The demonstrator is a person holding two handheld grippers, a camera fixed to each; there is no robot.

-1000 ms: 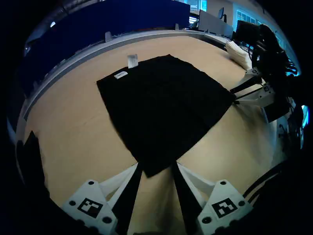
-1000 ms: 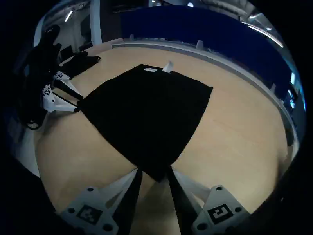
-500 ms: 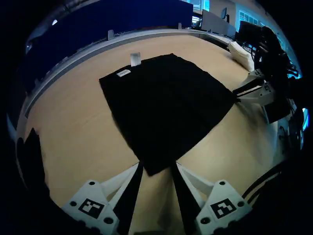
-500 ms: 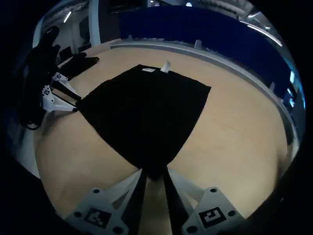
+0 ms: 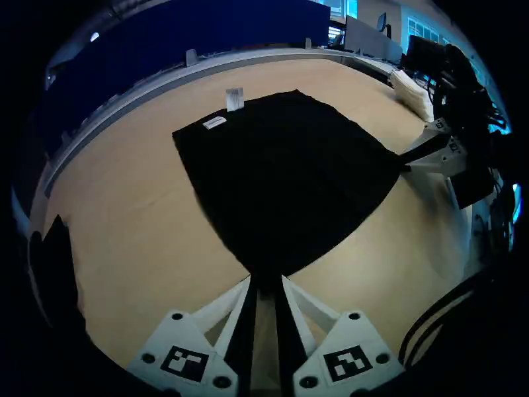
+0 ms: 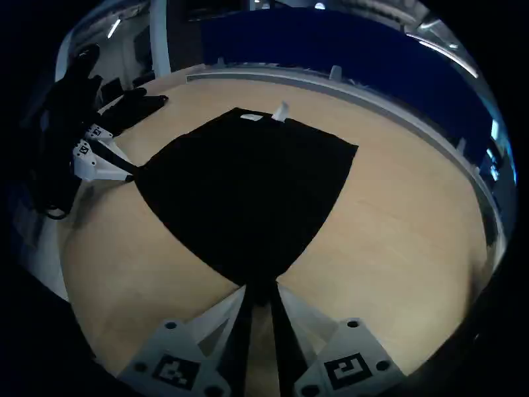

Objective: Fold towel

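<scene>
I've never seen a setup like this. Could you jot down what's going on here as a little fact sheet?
Surface: light wooden table
Main item: black towel, spread flat
Left gripper: shut on one near corner of the towel
Right gripper: shut on the neighbouring corner
Detail: white tag at the towel's far edge
Background: blue partition beyond the table
Stage: no fold made yet
</scene>
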